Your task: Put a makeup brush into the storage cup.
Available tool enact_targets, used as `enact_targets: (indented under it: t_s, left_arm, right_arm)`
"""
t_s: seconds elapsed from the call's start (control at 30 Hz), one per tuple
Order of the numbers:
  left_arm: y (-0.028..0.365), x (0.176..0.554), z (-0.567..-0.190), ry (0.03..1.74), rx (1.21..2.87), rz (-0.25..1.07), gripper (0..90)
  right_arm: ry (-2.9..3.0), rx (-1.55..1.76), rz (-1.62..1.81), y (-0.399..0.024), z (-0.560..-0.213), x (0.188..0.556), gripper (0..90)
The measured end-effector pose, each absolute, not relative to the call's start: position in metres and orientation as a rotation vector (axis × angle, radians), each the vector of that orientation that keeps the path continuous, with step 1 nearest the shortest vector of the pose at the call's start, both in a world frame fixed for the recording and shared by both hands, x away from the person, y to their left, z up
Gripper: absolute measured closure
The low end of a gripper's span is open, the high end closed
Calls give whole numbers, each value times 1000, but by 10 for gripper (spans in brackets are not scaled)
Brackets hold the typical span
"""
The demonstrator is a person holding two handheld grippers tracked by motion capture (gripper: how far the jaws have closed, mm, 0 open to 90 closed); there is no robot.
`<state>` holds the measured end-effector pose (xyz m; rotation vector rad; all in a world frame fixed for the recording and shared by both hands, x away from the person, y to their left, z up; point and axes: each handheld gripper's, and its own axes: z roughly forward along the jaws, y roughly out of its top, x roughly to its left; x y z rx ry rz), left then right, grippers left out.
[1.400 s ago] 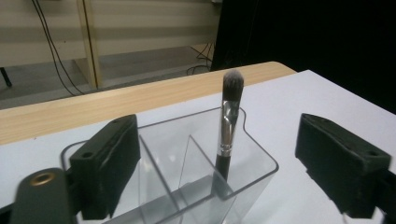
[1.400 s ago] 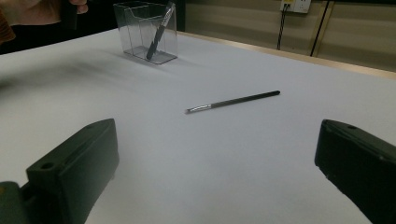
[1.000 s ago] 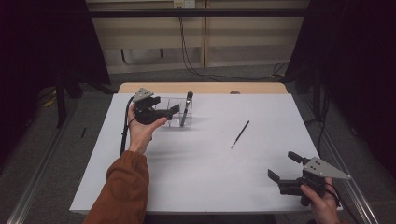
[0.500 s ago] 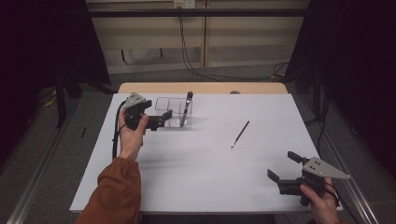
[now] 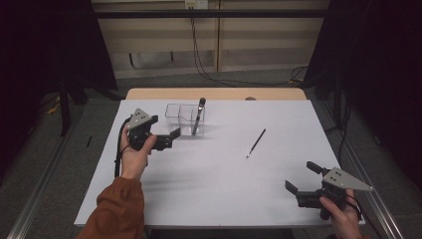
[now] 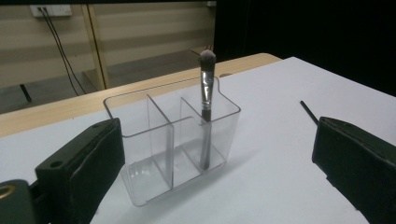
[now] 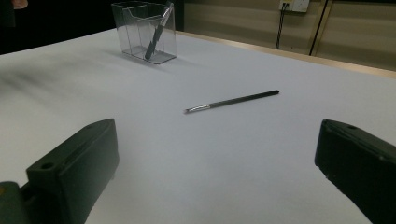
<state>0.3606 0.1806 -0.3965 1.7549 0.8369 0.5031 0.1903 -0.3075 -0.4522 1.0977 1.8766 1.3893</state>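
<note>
From the high view, one brush [image 5: 199, 115] stands in the clear organiser [image 5: 185, 118] at the worktop's [image 5: 214, 189] far left, while a thin brush [image 5: 256, 143] lies loose mid-worktop, so the job looks half done. In the left gripper view, the left claw [image 6: 219, 177] gapes empty just near the organiser [image 6: 173, 140]. In the right gripper view, the right claw [image 7: 219, 177] is spread wide, the thin brush [image 7: 232, 101] well beyond it.
</note>
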Motion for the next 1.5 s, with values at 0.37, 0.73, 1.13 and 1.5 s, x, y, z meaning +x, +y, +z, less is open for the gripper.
enact_targets:
  t_s: [0.37,0.73,1.13,1.5]
  left_arm:
    - [189,334,-402,823,1720,532,27]
    - [200,303,-403,813,1680,574,22]
    - [216,281,-412,823,1693,586,21]
    - [226,260,-425,847,1707,577,21]
  right_arm:
    - [1877,1097,1389,-307,-452,190,0]
    - [1876,1100,1388,-307,-452,190,0]
    - [1880,1100,1388,-306,-452,192,0]
    - [1872,1124,1383,-304,-452,195,0]
